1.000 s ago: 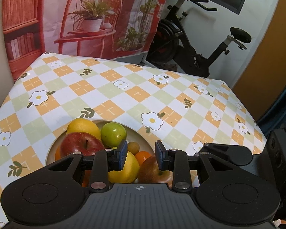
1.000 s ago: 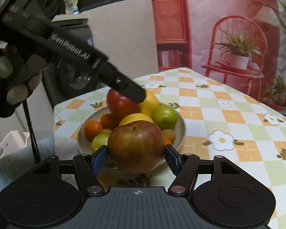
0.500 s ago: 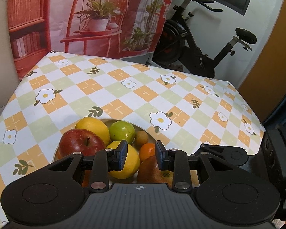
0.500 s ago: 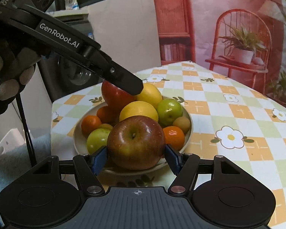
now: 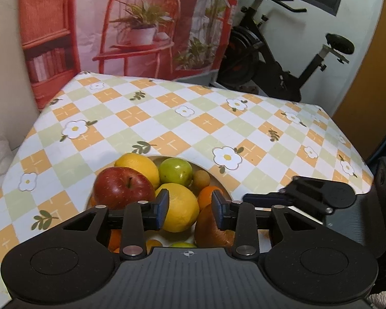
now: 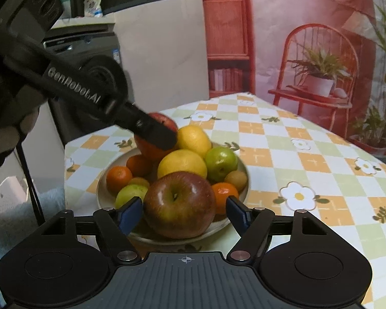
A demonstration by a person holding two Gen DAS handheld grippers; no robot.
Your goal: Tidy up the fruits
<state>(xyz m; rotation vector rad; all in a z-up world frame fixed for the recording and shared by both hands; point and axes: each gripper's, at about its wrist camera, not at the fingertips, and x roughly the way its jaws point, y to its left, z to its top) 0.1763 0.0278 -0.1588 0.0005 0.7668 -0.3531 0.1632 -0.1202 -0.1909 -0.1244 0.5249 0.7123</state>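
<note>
Left wrist view: my left hand-held gripper (image 5: 190,209) hung over the fruit plate (image 5: 213,177), which stood on the checked, flower-printed worktop (image 5: 167,118) near its front edge. Its jaws had just been opening and stood a modest way apart with nothing clamped; the blue pads (image 5: 163,206) framed a yellow lemon (image 5: 178,206) lying below them in the pile, and I could not tell whether the left pad touched it. A red apple (image 5: 123,189) lay at the left of the plate, a second lemon (image 5: 139,166) and a green fruit (image 5: 175,171) behind, a small tan fruit (image 5: 201,179) and an orange (image 5: 208,197) at the right. A russet apple (image 5: 211,229) showed behind the right finger, and part of the right hand-held gripper (image 5: 314,193) reached in from the right. Right wrist view: my right hand-held gripper (image 6: 184,212) had just been opening too; its blue pads (image 6: 128,213) stood clear of the russet apple (image 6: 178,204) on both sides, so the apple was released between the jaws and sat on the near edge of the plate (image 6: 103,195) among the other fruit. The left hand-held gripper (image 6: 146,128), held by a gloved hand (image 6: 5,118), slanted down from the upper left with its tip against the red apple (image 6: 158,139) at the back of the pile.
</note>
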